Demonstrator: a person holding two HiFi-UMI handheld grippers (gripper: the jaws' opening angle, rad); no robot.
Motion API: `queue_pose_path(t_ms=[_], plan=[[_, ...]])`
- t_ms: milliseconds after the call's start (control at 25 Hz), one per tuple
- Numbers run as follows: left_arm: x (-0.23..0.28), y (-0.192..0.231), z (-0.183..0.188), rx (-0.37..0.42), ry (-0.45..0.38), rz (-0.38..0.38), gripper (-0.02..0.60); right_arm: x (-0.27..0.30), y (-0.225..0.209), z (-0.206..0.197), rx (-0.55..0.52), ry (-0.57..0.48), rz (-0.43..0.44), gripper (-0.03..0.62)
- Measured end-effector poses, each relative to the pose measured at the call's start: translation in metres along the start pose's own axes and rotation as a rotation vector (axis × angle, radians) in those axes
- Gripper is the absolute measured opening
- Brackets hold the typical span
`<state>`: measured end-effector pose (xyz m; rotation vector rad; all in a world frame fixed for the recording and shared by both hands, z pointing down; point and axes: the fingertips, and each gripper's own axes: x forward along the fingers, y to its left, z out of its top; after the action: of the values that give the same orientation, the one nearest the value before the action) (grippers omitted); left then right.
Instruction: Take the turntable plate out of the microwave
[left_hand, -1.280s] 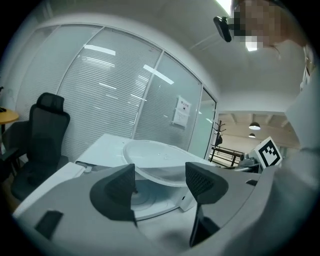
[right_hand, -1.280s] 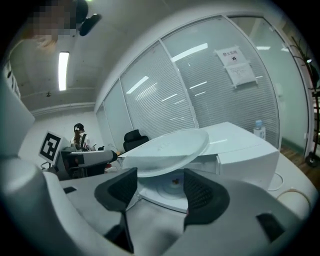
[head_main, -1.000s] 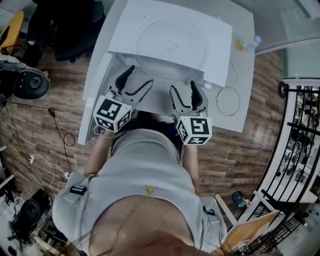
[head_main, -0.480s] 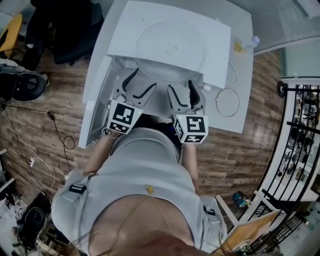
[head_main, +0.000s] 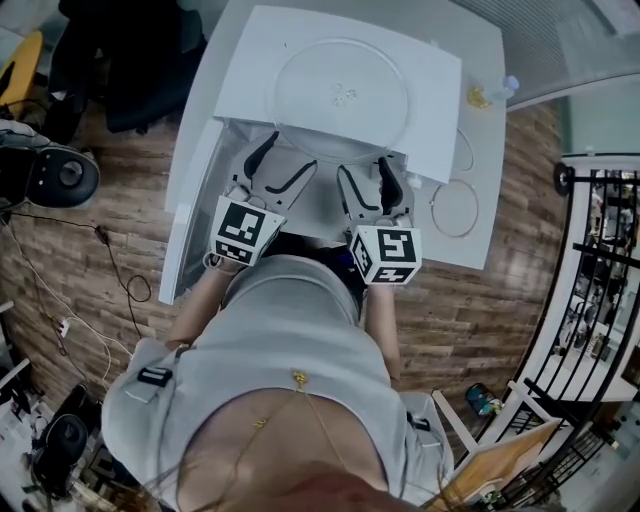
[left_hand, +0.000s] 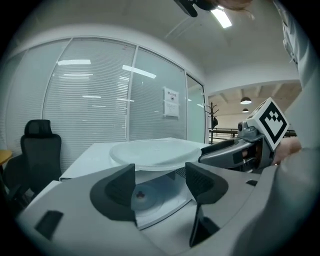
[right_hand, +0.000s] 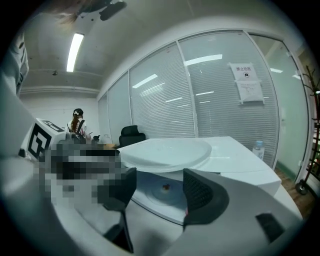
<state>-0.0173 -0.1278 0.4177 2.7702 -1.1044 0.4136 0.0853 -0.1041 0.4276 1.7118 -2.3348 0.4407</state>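
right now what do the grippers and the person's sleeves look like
The left gripper and right gripper have pale grey moulded bodies with two curved fingers faced in dark textured pads. Each carries a white cube printed with black square markers. The person wears a light grey short-sleeved top.

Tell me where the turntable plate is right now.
Head view, upper centre: the turntable plate lies flat on top of the microwave, just beyond the left gripper and right gripper.

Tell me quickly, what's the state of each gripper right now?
Left gripper: open, holding nothing.
Right gripper: open, holding nothing.
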Motion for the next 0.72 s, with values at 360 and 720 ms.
queue_pose_path(t_ms=[360, 720], plan=[[0.010, 0.009, 0.004, -0.006, 0.005, 0.006, 0.318, 0.011, -0.004, 0.005, -0.008, 0.012, -0.033, 0.287], [0.022, 0.013, 0.008, -0.010, 0.018, -0.012, 0.318, 0.014, -0.008, 0.015, -0.076, 0.034, -0.098, 0.284]])
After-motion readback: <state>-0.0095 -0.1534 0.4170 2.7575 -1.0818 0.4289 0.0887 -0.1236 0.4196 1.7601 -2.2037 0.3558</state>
